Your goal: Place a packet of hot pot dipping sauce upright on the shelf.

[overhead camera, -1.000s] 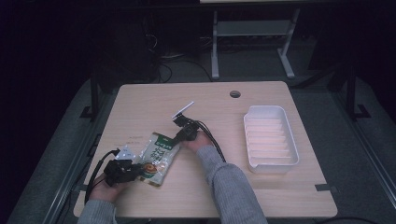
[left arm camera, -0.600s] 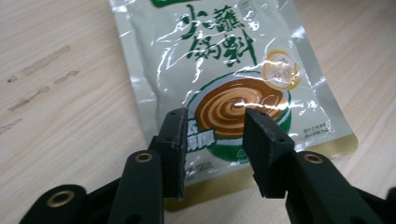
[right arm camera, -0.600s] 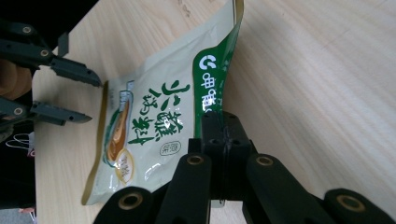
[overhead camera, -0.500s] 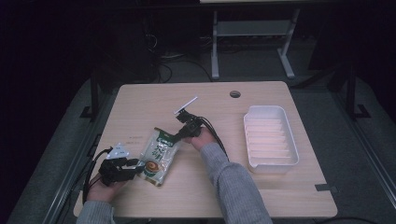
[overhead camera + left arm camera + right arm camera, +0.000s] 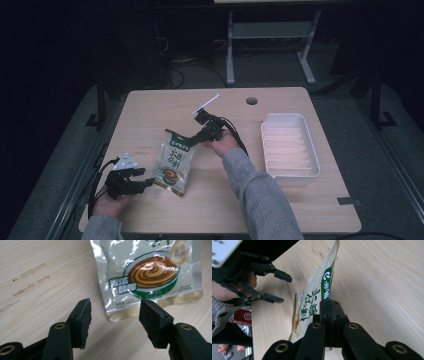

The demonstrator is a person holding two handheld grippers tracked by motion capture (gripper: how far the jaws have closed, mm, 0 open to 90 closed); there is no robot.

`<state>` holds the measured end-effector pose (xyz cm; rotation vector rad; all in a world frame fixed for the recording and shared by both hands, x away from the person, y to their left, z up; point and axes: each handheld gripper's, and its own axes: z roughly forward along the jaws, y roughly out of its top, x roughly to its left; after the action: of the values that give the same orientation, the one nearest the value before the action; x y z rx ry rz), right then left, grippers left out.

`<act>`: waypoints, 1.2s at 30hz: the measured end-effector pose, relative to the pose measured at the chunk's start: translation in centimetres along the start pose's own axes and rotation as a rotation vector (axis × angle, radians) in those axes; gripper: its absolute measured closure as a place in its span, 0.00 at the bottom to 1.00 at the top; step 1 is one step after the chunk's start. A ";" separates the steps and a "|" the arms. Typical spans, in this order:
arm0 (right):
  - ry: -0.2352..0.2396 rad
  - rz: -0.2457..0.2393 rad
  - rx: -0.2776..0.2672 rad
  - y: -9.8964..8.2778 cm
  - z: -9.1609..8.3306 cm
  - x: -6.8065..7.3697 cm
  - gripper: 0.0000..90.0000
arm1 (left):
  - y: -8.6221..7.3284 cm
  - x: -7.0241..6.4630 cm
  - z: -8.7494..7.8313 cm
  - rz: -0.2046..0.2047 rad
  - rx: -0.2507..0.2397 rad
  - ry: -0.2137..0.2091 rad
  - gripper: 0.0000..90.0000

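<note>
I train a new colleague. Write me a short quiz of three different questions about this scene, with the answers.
1. True or false: the right hand-held gripper is shut on the food pouch.
2. What stands at the table's right side?
A. white tray
B. red bowl
C. glass jar
3. Fill in: the left hand-held gripper is ____, with nothing between its jaws.

Key: 1 true; 2 A, the white tray; 3 open.

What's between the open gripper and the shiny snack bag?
Nothing but bare wooden table. In the left gripper view, the left gripper fingers stand apart just short of the bag, not touching it.
</note>
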<state>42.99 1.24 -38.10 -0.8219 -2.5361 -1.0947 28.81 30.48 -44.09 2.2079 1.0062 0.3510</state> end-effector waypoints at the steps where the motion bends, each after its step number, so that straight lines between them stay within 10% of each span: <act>1: 0.001 0.002 0.002 0.0 -0.3 0.1 1.00 | 0.0 0.0 0.0 0.003 0.001 -0.001 0.46; 17: 0.061 -0.104 0.003 1.1 -4.2 3.3 1.00 | -0.1 0.2 0.3 -0.001 0.005 -0.012 0.44; 36: 0.051 -0.174 0.036 1.0 -8.9 3.7 1.00 | -0.2 0.3 0.5 -0.013 0.006 -0.019 0.43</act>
<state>40.72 -3.27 -29.87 -0.5650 -2.6163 -1.1017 29.13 30.51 -44.58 2.2051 1.0122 0.3207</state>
